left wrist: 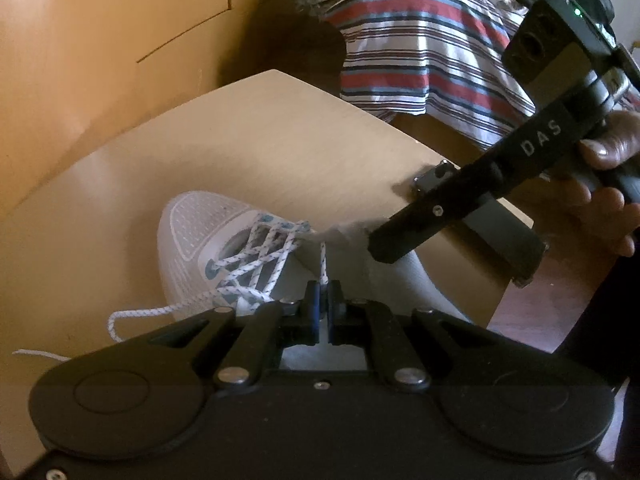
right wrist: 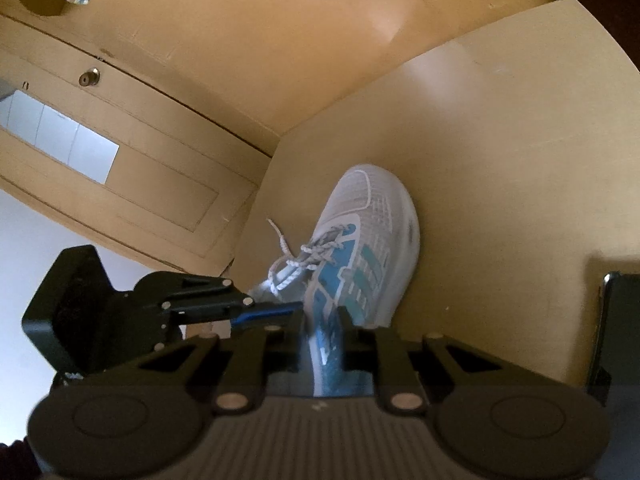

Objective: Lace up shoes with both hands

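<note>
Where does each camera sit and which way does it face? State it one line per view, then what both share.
Left wrist: on the left hand-held gripper, shut on the speckled white lace, facing down at the white mesh sneaker; a hand holds the right hand-held gripper.
Right wrist: on the right hand-held gripper, facing the sneaker's blue side; no body shows.
Shared: sneaker, light wooden table.

Two matte black plastic hand-held grippers, each carried by a person.

The left gripper (left wrist: pixel 323 294) has two round black pivot discs, silver rivets on angled linkage bars and blue pads lining its narrow black fingers. Relative to it, the right gripper (left wrist: pixel 370 246) shows up and to the right as a long black bar lettered "DAS" with a small silver screw, a green light glowing on its boxy head, and a hand (left wrist: pixel 608 184) at its handle.
</note>
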### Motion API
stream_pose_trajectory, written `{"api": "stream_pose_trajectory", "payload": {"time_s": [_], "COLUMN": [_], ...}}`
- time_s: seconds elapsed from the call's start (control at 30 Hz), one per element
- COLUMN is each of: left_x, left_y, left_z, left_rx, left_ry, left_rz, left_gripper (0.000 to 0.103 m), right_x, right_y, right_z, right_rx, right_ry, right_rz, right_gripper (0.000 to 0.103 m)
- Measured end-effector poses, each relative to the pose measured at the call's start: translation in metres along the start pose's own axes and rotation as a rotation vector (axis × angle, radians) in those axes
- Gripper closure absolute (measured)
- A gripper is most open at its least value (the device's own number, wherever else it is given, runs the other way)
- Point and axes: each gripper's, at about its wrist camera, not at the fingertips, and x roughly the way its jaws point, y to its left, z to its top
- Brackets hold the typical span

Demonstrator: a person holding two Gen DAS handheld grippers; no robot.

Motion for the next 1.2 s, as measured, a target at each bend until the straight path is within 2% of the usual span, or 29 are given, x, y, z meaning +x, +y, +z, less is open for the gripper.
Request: {"api": "stream_pose_trajectory", "payload": {"time_s": [0.47,1.2], "left_x": [0.0,0.005], "left_y": [-0.003,-0.003], "left_z": [0.0,0.005], "left_rx": [0.046,0.036], "left_ry": [0.015,0.026], "left_rz": [-0.001,0.007], "left_gripper": [0.102,0.102], "right_x": [0.011,0.013], "right_y": [0.006,0.008], "right_z": [-0.001,-0.002], "right_rx": [-0.016,-0.028], "right_ry": [0.007,0.009], "right_rz": [-0.009,-0.013], "right_gripper": [0.088,0.087]}}
